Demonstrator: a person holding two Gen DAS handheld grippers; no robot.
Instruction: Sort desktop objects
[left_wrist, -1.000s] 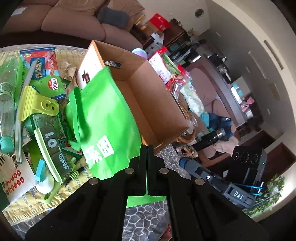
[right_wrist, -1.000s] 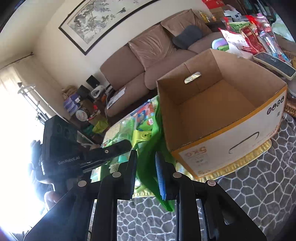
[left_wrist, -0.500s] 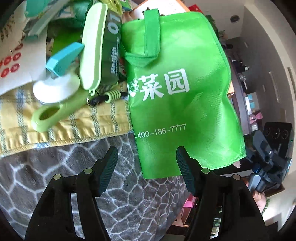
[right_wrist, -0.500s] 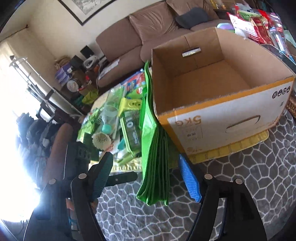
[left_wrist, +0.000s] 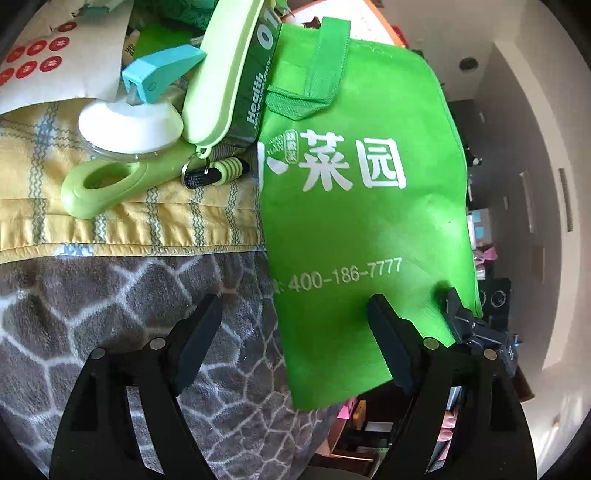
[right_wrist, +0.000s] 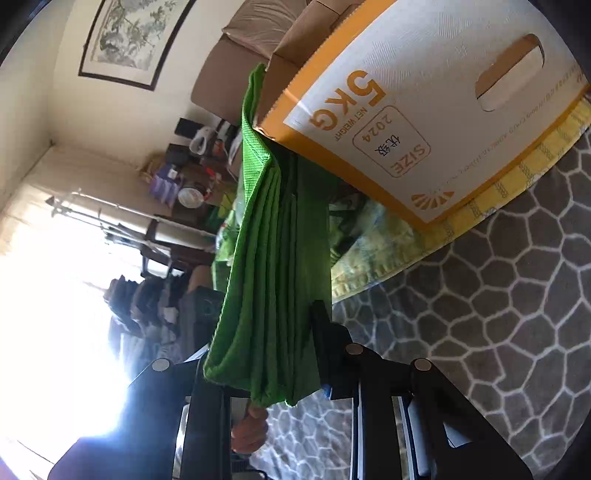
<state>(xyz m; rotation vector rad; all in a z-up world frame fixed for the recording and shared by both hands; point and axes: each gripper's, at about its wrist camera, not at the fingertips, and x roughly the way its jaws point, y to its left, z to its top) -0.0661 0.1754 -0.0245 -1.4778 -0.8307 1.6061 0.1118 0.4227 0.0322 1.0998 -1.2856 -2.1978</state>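
Note:
A green cloth bag (left_wrist: 354, 206) with white lettering lies folded against the cardboard box (right_wrist: 406, 110) and hangs past the table edge. My left gripper (left_wrist: 293, 299) is open and its jaws are still opening. The bag's lower left corner lies between the fingers and the pads do not touch it. My right gripper (right_wrist: 266, 332) is closing on the bag's (right_wrist: 269, 258) folded side edge, and its pads press the layers. The right gripper's tip (left_wrist: 461, 314) also shows at the bag's right edge in the left wrist view.
A pale green case (left_wrist: 229, 74), a white cap with a blue trigger (left_wrist: 136, 110) and a green looped handle (left_wrist: 110, 184) lie on a yellow cloth (left_wrist: 129, 225) left of the bag. A grey patterned blanket (left_wrist: 110, 314) covers the near table. A person's finger (right_wrist: 251, 424) shows below the bag.
My left gripper let go of the bag, opened wide and sank toward the table edge. My right gripper opened, dropped lower and shut again on the bag's folded edge.

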